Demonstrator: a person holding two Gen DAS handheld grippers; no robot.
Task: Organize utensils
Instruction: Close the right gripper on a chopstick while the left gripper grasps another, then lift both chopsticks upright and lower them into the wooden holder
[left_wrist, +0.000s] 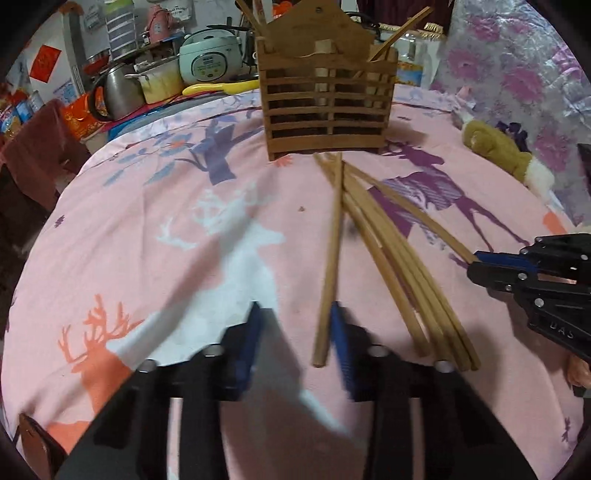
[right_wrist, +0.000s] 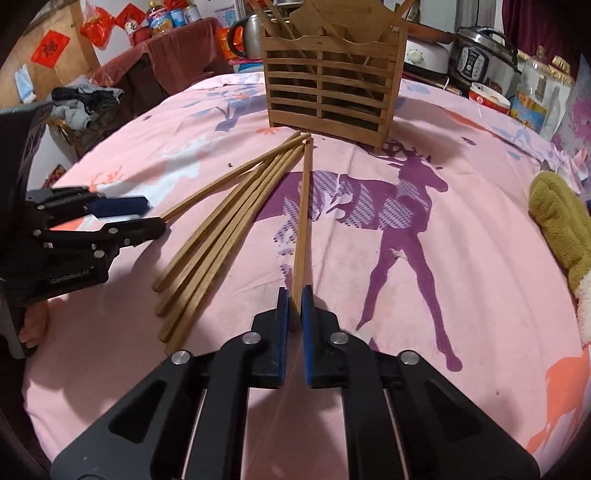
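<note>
A slatted wooden utensil holder (left_wrist: 325, 107) (right_wrist: 328, 92) stands at the far side of the pink deer-print cloth, with a few chopsticks standing in it. Several wooden chopsticks (left_wrist: 399, 266) (right_wrist: 221, 236) fan out on the cloth in front of it. My left gripper (left_wrist: 295, 314) (right_wrist: 151, 216) straddles the near end of the leftmost chopstick (left_wrist: 330, 266). That stick lies beside the right pad, the left pad stands well clear, and the fingers look blurred. My right gripper (right_wrist: 295, 295) (left_wrist: 474, 264) is shut on the near end of the rightmost chopstick (right_wrist: 303, 206), which still rests on the cloth.
A brown plush toy (left_wrist: 495, 147) (right_wrist: 557, 218) lies at the right of the cloth. Behind the holder stand a rice cooker (left_wrist: 210, 55), a kettle (left_wrist: 118, 88) and a pressure cooker (right_wrist: 480, 55). The cloth's edge (left_wrist: 92, 155) drops away at the left.
</note>
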